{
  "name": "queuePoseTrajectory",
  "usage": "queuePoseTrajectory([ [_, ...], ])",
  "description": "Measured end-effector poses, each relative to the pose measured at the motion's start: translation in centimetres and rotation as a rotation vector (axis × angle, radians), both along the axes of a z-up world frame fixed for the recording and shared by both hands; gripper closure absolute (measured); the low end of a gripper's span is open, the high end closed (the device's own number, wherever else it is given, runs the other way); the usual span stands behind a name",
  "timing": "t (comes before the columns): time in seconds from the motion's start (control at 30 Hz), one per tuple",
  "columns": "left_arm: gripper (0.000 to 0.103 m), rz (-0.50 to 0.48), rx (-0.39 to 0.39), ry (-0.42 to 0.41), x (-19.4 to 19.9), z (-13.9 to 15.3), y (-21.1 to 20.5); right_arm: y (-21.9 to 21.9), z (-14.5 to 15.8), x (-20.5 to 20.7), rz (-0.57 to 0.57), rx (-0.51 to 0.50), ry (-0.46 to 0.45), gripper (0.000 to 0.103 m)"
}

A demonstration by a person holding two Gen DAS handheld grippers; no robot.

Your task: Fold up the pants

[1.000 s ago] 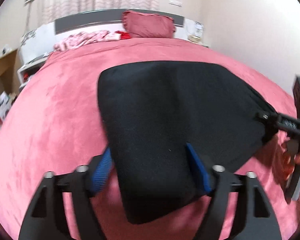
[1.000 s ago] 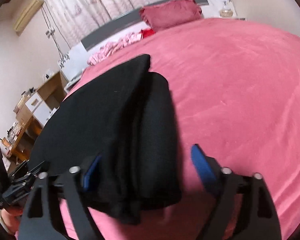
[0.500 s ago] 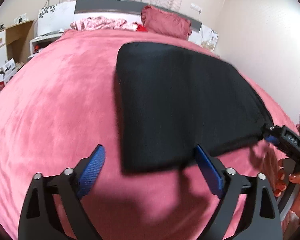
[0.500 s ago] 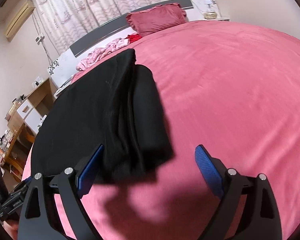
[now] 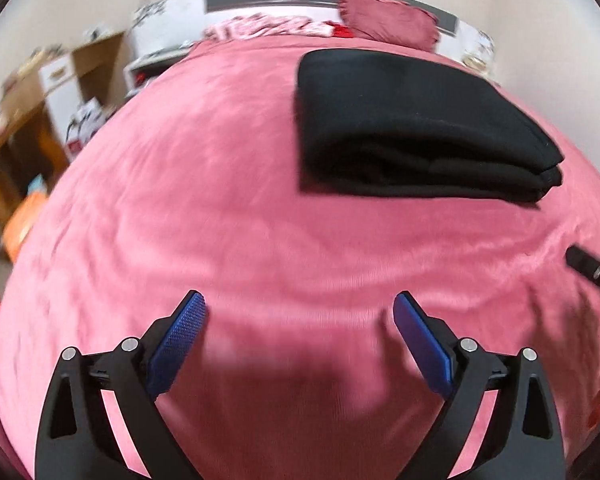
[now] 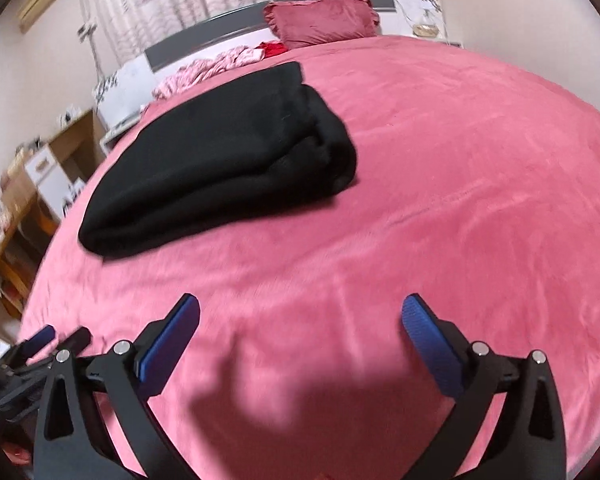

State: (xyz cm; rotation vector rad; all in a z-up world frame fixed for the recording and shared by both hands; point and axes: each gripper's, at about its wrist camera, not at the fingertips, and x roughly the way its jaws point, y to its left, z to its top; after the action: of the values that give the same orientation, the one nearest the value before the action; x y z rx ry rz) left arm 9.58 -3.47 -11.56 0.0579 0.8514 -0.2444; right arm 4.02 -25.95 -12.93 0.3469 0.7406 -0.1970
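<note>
The black pants (image 5: 412, 128) lie folded into a thick rectangle on the pink bed (image 5: 180, 208), apart from both grippers. My left gripper (image 5: 298, 308) stands open over bare bedspread, short of the pants, nothing between its blue pads. In the right wrist view the pants (image 6: 220, 168) sit up and to the left. The right gripper (image 6: 300, 308) is opening its jaws wide over the bed (image 6: 460, 200) with nothing between them. Part of the right gripper (image 5: 592, 270) shows at the left view's right edge, and the left gripper (image 6: 40, 344) at the right view's lower left.
A dark pink pillow (image 6: 320, 16) and crumpled pink patterned clothes (image 6: 220, 64) lie at the headboard. A wooden desk with clutter (image 5: 28, 92) stands left of the bed. A nightstand with a glass item (image 6: 424, 28) is at the far right corner.
Both grippers have let go of the pants, opened wider and drawn back toward the near edge of the bed. The folded pants now lie alone farther up the bed.
</note>
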Motion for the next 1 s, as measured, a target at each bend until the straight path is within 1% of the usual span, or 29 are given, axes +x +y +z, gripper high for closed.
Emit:
queuePoseTrajectory([
  [0.07,0.005,0.052,-0.009,-0.011,-1.2,0.6,1.1,1.2,0.5,-0.8,0.007,-0.072,0.013,0.002],
  [0.13,0.005,0.06,-0.019,-0.023,-1.9,1.4,1.6,2.0,0.9,-1.4,0.006,-0.123,0.015,0.002],
  [0.17,0.005,0.067,-0.005,-0.033,-2.4,1.9,1.8,2.2,1.1,-1.8,0.006,-0.133,0.011,0.002],
  [0.23,0.004,0.088,0.046,-0.059,-3.2,2.8,1.8,2.5,1.8,-2.8,0.008,-0.136,-0.002,0.002],
  [0.27,0.003,0.094,0.086,-0.081,-3.6,3.3,1.7,2.5,2.0,-3.0,0.008,-0.13,-0.006,0.002],
  [0.3,0.003,0.085,0.097,-0.098,-4.3,3.7,1.6,2.6,2.3,-3.4,0.009,-0.121,-0.012,0.002],
  [0.37,0.003,0.05,0.091,-0.124,-5.3,4.4,1.3,2.7,2.7,-4.0,0.01,-0.115,-0.016,0.002],
  [0.47,0.003,0.046,0.083,-0.151,-6.6,5.2,1.3,3.3,3.2,-4.7,0.009,-0.125,-0.008,0.002],
  [0.6,0.003,0.015,0.065,-0.169,-7.6,6.2,1.0,3.8,3.7,-5.1,0.019,-0.119,-0.023,0.002],
  [0.73,0.003,-0.004,0.043,-0.152,-8.1,6.3,1.0,4.4,3.6,-5.3,0.032,-0.139,-0.032,0.002],
  [0.9,0.003,0.008,0.039,-0.114,-7.8,5.7,1.1,4.9,3.3,-5.2,0.051,-0.165,-0.035,0.002],
  [1.0,0.003,0.021,0.023,-0.115,-7.8,5.8,1.4,4.9,3.0,-5.1,0.054,-0.166,-0.03,0.002],
])
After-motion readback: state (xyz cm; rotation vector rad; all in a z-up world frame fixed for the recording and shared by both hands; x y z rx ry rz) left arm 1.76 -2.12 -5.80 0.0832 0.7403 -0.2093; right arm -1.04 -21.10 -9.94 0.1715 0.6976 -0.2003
